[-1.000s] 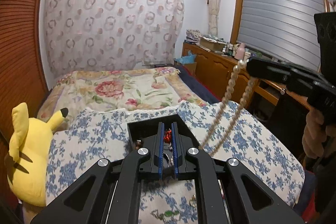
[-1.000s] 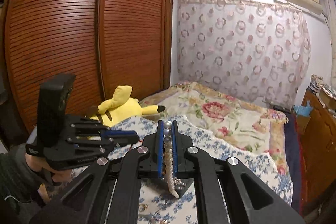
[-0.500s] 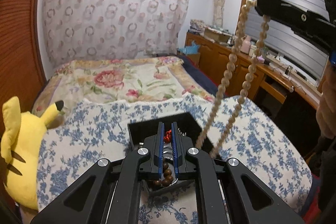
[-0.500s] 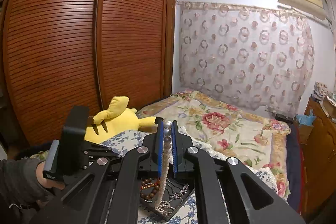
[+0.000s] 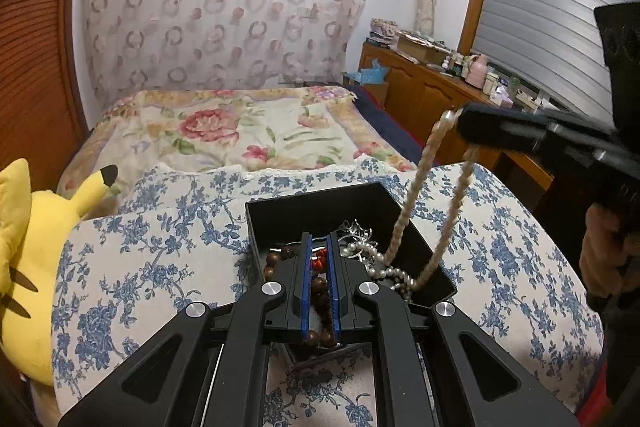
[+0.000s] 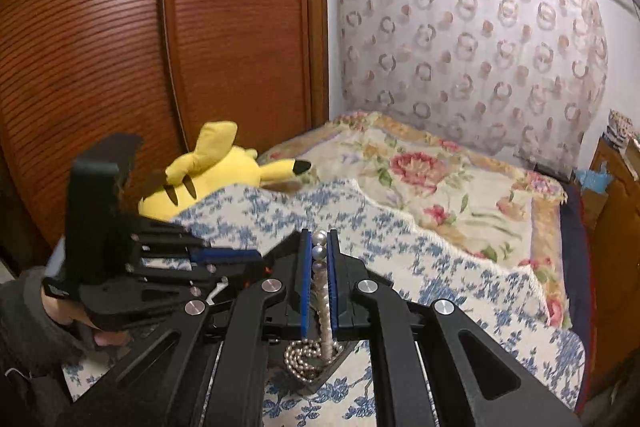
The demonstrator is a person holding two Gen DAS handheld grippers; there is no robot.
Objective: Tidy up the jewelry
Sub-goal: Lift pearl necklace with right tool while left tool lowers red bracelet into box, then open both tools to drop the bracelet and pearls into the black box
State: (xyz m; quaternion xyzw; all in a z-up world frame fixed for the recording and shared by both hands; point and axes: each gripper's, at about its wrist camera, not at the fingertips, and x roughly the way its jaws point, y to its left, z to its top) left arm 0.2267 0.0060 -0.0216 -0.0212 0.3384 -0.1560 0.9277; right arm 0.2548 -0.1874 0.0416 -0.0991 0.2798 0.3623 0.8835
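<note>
A black jewelry box (image 5: 332,207) sits on the blue-flowered cloth. My left gripper (image 5: 319,255) hangs over the box, shut on a brown bead bracelet (image 5: 320,287) with a red charm. My right gripper (image 6: 319,251), also in the left wrist view (image 5: 460,125), is shut on a pearl necklace (image 5: 404,215). The necklace hangs in two strands, and its lower end coils into the box (image 6: 308,357). Silver pieces (image 5: 356,229) and more pearls lie inside the box.
A yellow plush toy (image 5: 24,259) lies at the left edge of the cloth. A bed with a floral cover (image 5: 240,131) is behind. A wooden cabinet with clutter (image 5: 432,79) stands at the right, a wooden wardrobe (image 6: 160,67) at the left.
My right gripper has come down with the pearl necklace, and more of it now coils in the box. My left gripper has moved forward over the box with the bracelet.
</note>
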